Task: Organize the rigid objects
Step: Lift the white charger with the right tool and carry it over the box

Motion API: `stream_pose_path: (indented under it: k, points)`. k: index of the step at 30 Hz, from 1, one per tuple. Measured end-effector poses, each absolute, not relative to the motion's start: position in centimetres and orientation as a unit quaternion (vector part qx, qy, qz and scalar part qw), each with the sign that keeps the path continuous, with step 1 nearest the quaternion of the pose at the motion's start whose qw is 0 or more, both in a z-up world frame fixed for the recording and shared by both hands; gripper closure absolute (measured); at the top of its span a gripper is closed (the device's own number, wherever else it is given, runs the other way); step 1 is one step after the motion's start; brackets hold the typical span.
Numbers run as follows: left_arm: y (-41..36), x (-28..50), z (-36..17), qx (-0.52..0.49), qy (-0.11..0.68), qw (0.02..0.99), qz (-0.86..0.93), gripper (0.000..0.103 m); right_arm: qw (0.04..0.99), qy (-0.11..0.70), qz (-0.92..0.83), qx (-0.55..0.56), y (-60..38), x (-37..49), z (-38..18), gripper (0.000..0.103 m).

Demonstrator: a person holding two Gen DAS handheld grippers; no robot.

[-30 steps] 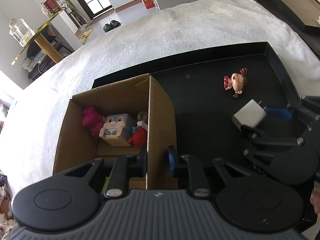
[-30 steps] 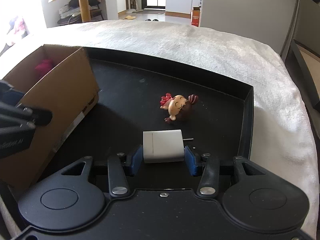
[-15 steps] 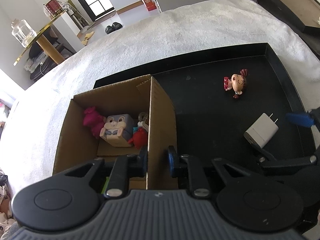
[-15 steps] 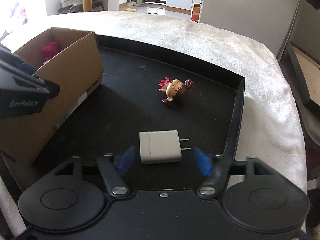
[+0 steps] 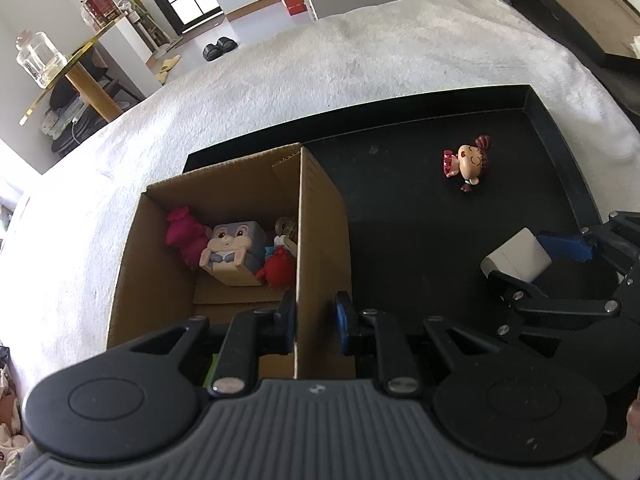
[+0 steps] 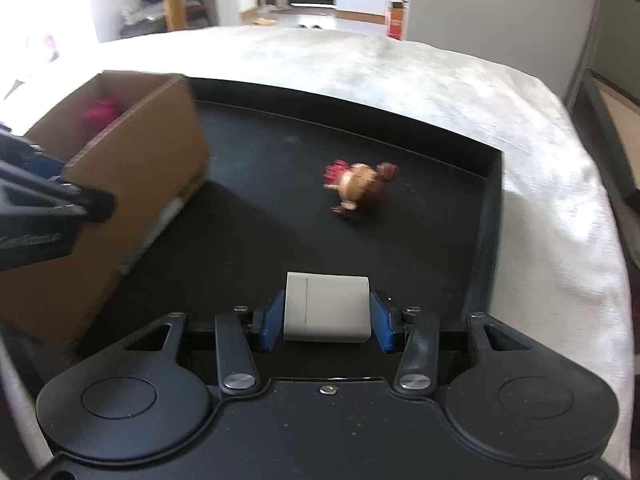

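A cardboard box (image 5: 320, 216) stands at the left of a black tray (image 5: 560, 148). It holds a pink toy, a grey bunny cube (image 5: 234, 250) and a red toy. My left gripper (image 5: 314, 316) is shut on the box's right wall. My right gripper (image 6: 326, 320) is shut on a white charger plug (image 6: 326, 306), which also shows in the left wrist view (image 5: 516, 256), lifted off the tray. A small doll figure (image 6: 358, 190) lies on the tray beyond it, also in the left wrist view (image 5: 468, 164).
The tray rests on a white fluffy blanket (image 5: 360, 60). The box (image 6: 132, 184) is to the left of my right gripper. A gold table with a glass jar (image 5: 38, 60) stands far left. A dark bench (image 5: 568, 0) is at the far right.
My right gripper was open around the charger plug half a second ago. It has now closed on the plug and raised it. The left gripper has not moved.
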State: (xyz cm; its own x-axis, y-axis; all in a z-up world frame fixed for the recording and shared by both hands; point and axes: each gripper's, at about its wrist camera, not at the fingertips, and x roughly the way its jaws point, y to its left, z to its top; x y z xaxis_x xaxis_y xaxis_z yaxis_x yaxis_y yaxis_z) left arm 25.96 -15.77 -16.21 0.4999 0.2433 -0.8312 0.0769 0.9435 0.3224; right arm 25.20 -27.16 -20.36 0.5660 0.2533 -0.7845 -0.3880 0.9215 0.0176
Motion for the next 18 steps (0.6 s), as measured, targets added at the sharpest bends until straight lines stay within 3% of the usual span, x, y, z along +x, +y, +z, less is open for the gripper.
stream_pose_path:
  k: [18]
  points:
    - [-12.3,23.4,-11.8,0.091,0.485,0.869,0.029,0.080,0.899,0.395,0.161,-0.097,-25.0,22.7,-13.6,0.058]
